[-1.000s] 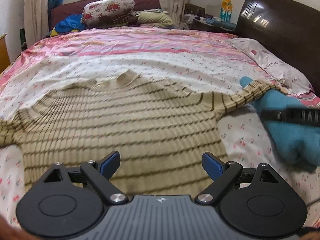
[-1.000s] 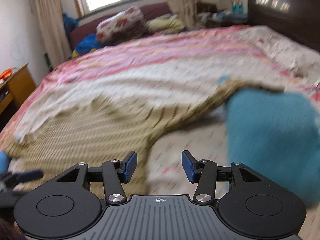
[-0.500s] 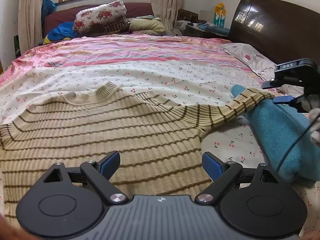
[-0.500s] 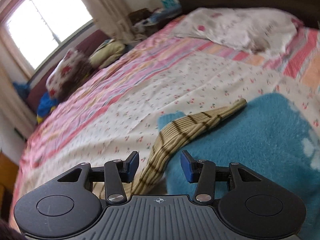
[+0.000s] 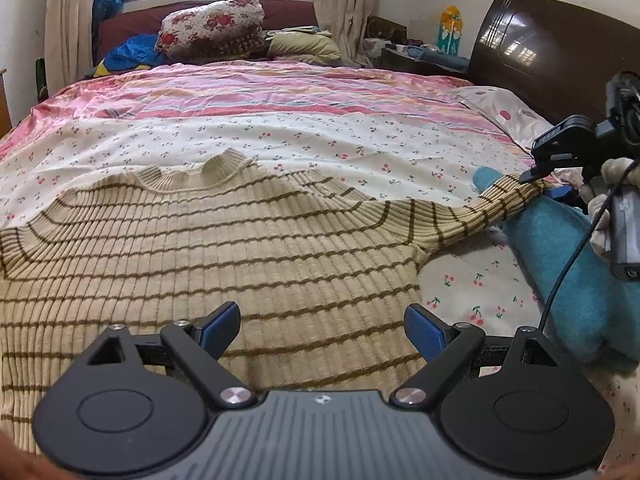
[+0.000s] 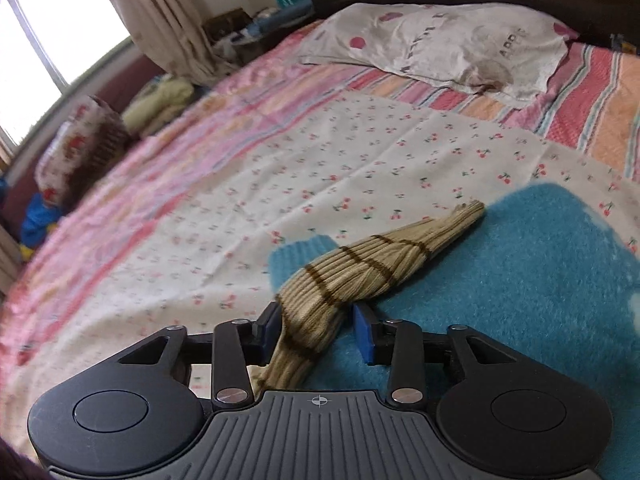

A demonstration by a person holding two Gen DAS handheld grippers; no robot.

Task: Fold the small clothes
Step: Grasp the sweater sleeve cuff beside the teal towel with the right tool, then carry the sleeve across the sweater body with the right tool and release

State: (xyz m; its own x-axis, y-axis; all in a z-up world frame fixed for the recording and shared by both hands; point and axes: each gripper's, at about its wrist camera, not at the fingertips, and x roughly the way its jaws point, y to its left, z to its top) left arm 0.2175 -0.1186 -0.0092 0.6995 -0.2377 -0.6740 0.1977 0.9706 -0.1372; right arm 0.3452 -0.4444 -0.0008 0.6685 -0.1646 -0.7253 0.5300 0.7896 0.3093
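Right tongs (image 6: pixel 316 330) straddle the striped sweater (image 5: pixel 224 264) sleeve, pads not yet pinching, placed to lift it for folding. Left tongs (image 5: pixel 322 326) hover wide open above the sweater body, which lies flat on the bed (image 5: pixel 320 140). The blue garment (image 6: pixel 520 300) beneath the sleeve is cut off; the sweater hem is hidden.

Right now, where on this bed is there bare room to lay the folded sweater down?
Free: the cherry-print sheet between the striped sweater collar and the pink striped quilt; a small patch between sleeve and teal blanket. Crowded: the near side under the sweater, the right under the blanket, the pillow by the headboard.
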